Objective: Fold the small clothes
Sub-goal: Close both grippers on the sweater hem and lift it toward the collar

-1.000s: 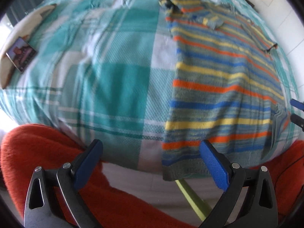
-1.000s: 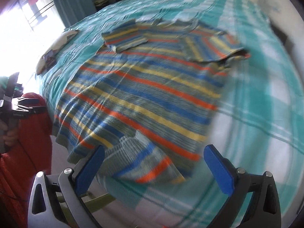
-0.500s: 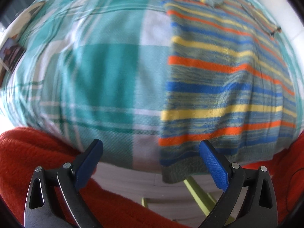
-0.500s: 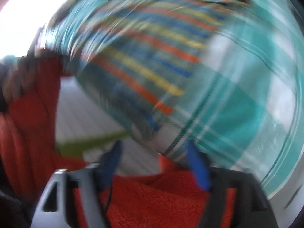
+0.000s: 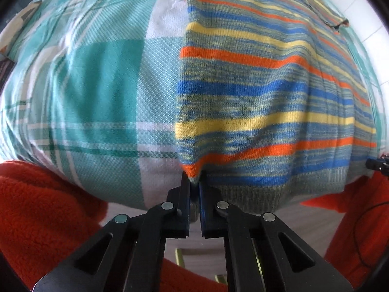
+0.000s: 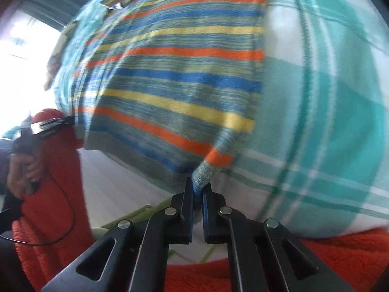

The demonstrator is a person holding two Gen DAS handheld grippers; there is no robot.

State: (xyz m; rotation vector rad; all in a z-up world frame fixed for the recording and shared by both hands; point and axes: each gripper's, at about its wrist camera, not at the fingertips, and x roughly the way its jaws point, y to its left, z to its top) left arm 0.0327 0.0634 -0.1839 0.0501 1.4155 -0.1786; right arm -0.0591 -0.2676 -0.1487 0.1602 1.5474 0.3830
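We see the striped sweater (image 5: 267, 92) spread flat on the bed, its grey ribbed hem hanging a little over the near edge and its sleeves folded in at the far end. It lies on a teal and white checked bedspread (image 5: 97, 85), which shows bare to the left in the left wrist view and to the right in the right wrist view.

Our left hand-held gripper (image 5: 194, 185) is clamped on the near left corner of the sweater, the knit puckered up between its blue pads at the hem. Our right hand-held gripper (image 6: 198, 187) is pinched together on the near right corner, with a small peak of fabric drawn up between its tips; this view is somewhat blurred.

In the right wrist view we see the left hand (image 6: 24, 168) gripping its tool at the far left, beside orange fleece clothing (image 6: 56, 182) that fills the near edge of both views.

We can read no labels or writing.
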